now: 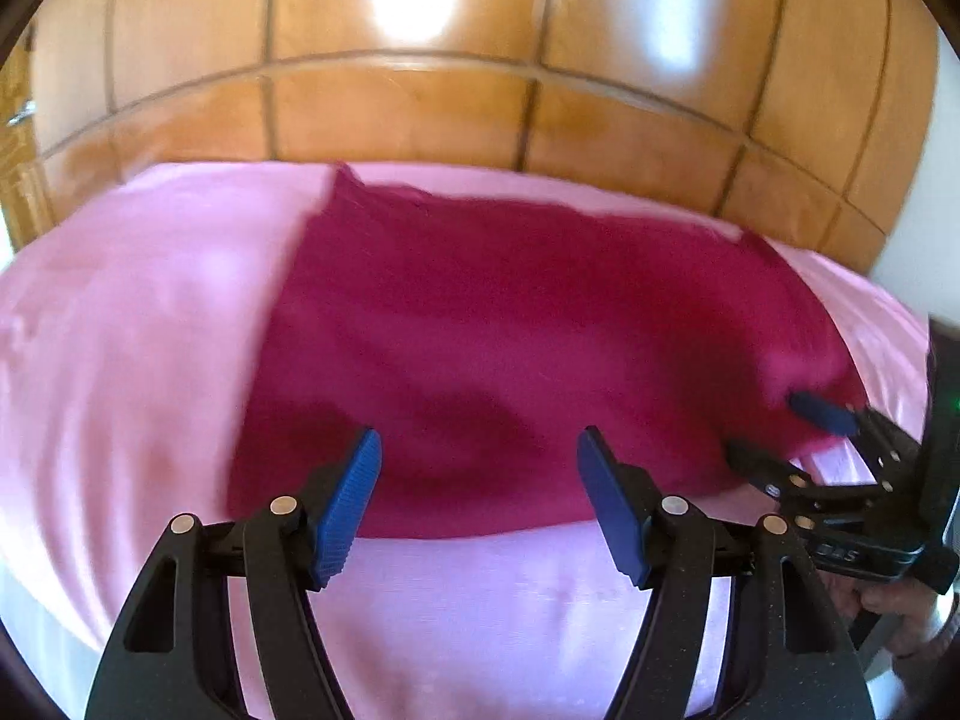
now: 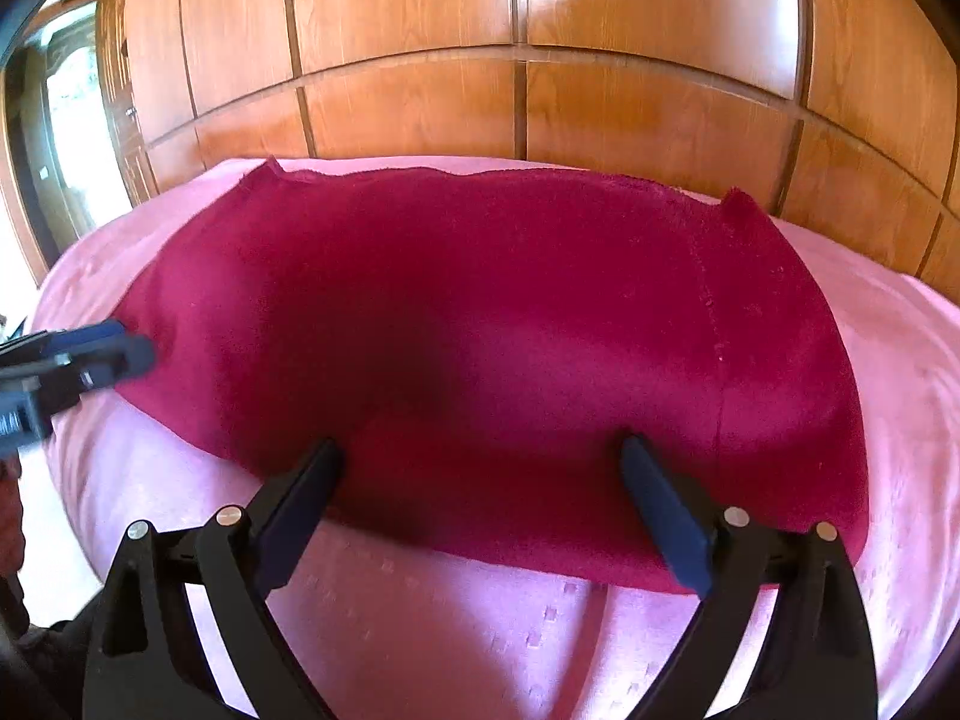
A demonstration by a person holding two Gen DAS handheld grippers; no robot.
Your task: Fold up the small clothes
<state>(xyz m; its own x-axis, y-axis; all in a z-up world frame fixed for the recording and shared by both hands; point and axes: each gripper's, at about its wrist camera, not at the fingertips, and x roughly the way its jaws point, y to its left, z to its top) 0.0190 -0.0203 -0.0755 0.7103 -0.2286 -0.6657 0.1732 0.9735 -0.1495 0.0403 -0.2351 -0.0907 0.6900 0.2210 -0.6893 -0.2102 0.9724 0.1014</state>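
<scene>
A dark red cloth [image 1: 510,348] lies spread flat on a pink bed sheet [image 1: 120,360]; it also shows in the right wrist view [image 2: 480,330]. My left gripper [image 1: 480,450] is open and empty, just above the cloth's near edge. My right gripper [image 2: 480,450] is open and empty over the near edge of the cloth. In the left wrist view the right gripper [image 1: 774,426] is at the cloth's right near corner. In the right wrist view the left gripper [image 2: 129,351] is at the cloth's left edge.
The pink sheet [image 2: 480,630] covers a bed that reaches to a wooden panelled wardrobe [image 2: 510,60] behind. A doorway [image 2: 66,120] opens at the far left. A white wall [image 1: 936,180] stands at the right.
</scene>
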